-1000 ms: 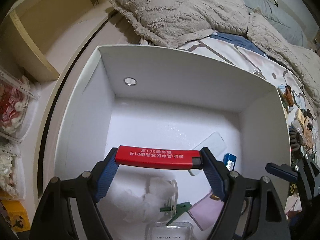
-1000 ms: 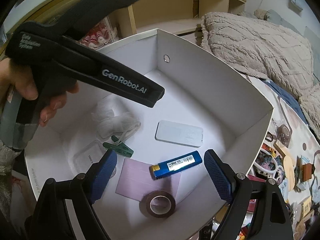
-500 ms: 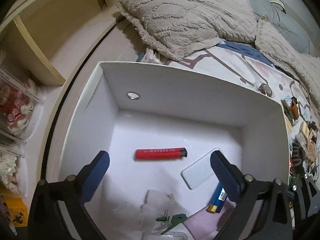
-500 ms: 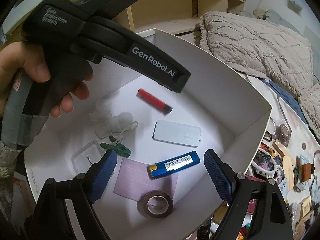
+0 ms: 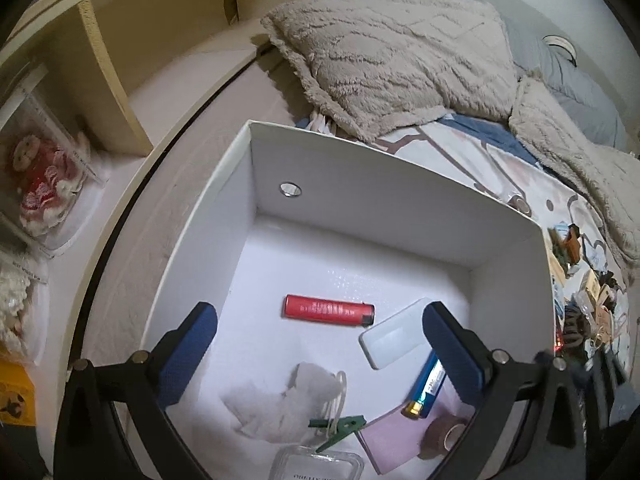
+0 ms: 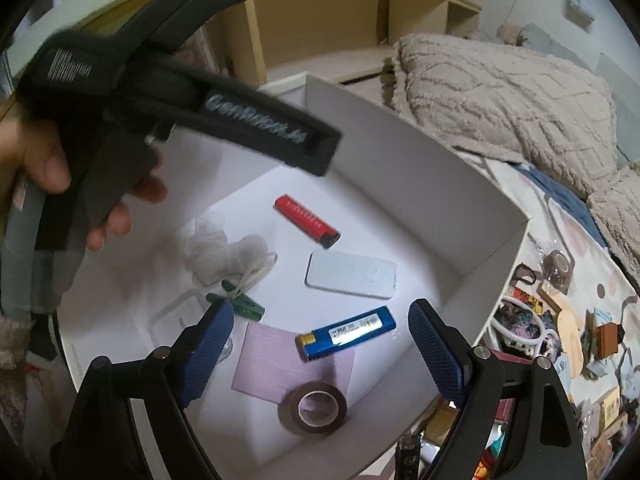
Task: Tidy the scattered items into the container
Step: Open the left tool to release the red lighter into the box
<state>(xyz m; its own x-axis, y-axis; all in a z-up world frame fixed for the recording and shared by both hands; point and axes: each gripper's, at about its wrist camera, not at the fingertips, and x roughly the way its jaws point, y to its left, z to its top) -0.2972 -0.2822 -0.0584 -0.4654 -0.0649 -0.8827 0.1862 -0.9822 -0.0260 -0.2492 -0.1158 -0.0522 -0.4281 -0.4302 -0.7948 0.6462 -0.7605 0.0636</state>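
Observation:
A white box [image 5: 360,184] [image 6: 420,152] stands on the bed. Inside it lie a red lighter [image 5: 329,311] [image 6: 306,221], a blue lighter [image 5: 426,386] [image 6: 346,332], a white flat case [image 5: 394,338] [image 6: 352,274], a green clothespin [image 6: 236,300], a pink card [image 6: 280,360], a roll of brown tape [image 6: 316,406] and a crumpled white cloth [image 5: 288,404]. My left gripper [image 5: 320,356] is open and empty above the box. My right gripper [image 6: 320,348] is open and empty above the box's near side.
Several small scattered items [image 6: 560,332] lie on the bedsheet to the right of the box. A beige fluffy pillow [image 5: 400,60] lies behind it. Wooden shelves [image 5: 100,60] with packaged goods stand at the left.
My left gripper opened and let go of the red lighter, which now lies on the box floor. The left gripper then rose and drew back. My right gripper stayed open, nearly still.

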